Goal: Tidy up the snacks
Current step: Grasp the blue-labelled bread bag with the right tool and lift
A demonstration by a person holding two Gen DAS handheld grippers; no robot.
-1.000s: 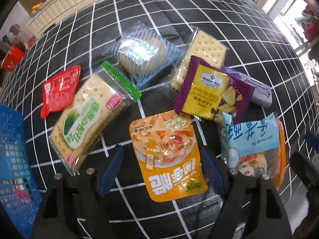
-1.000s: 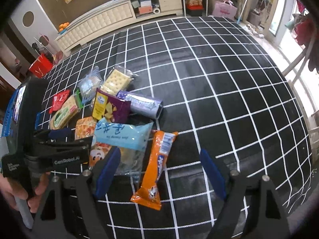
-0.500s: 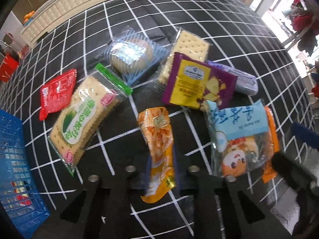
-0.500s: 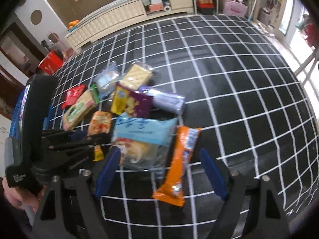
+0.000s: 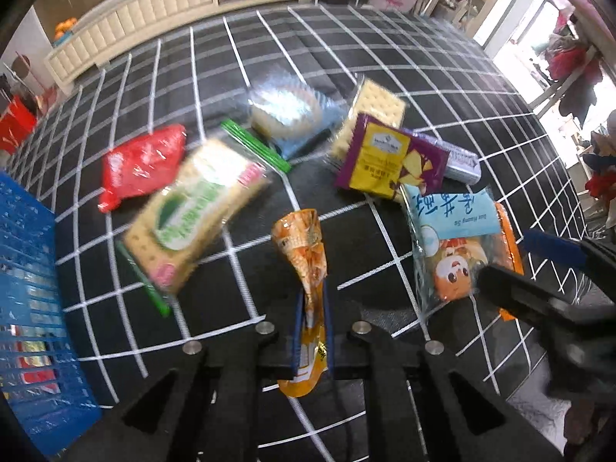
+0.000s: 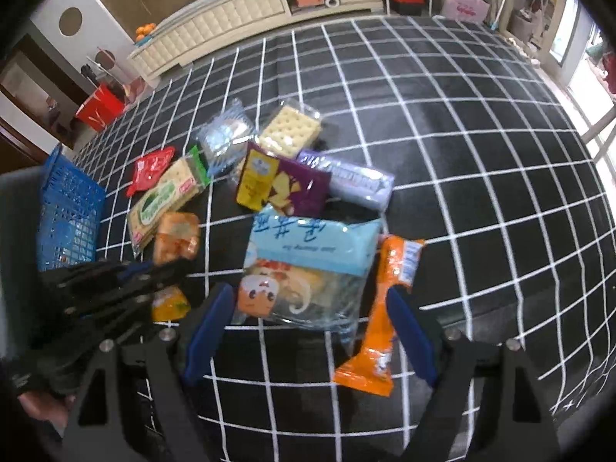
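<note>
One orange snack pouch (image 5: 308, 269), flat a second earlier, I had pinched in my left tool (image 5: 311, 331) and lifted; right tool (image 6: 308, 331) gaped empty; blue basket (image 5: 27, 288) awaited.

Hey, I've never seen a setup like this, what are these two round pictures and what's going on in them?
There is no robot here: a person holds a two-finger gripper in each hand, each carrying a fisheye camera that looks along its fingers. One picture comes from the left gripper, whose fingers are shut on an orange-yellow snack pouch, crumpling it. The other comes from the right gripper, open, its blue pads either side of a light-blue cartoon pack. More snacks lie on a black cloth with white grid lines: crackers, a red packet, a purple-and-yellow bag. A blue basket sits at the left.
</note>
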